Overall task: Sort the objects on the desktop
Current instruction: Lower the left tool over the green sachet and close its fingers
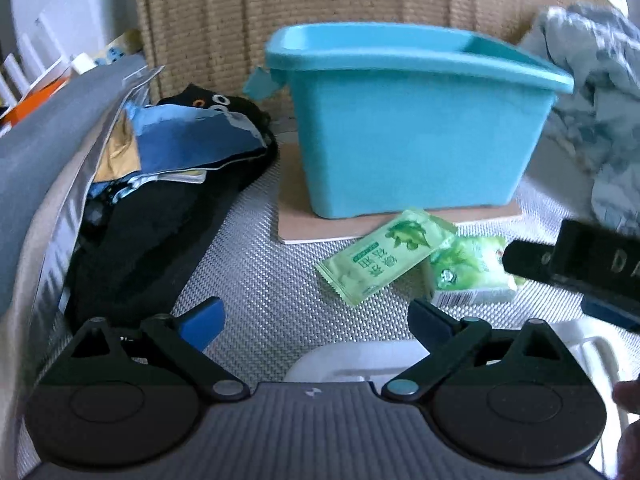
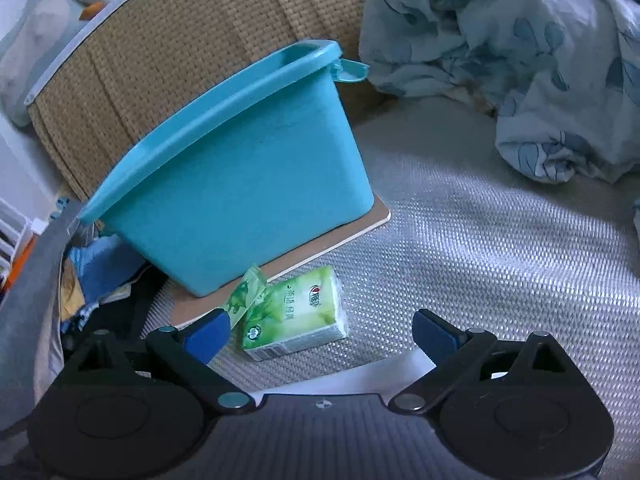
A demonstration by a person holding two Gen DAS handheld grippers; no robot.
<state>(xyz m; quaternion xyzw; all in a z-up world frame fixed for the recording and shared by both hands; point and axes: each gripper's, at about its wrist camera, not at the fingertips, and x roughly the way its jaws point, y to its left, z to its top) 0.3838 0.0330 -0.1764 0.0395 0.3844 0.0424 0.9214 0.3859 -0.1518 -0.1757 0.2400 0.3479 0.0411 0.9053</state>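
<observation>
A teal plastic bin stands on a thin brown board; it also shows in the right wrist view. In front of it lie a flat green sachet and a green tissue pack. The right wrist view shows the tissue pack with the sachet leaning on it. My left gripper is open and empty, a little short of the sachet. My right gripper is open and empty, with the tissue pack just ahead of its fingers. Part of the right gripper shows in the left wrist view.
A pile of black cloth and blue foil bags lies left of the bin. A crumpled blue-patterned sheet lies at the right. A woven straw panel stands behind the bin. A white object lies under my left gripper.
</observation>
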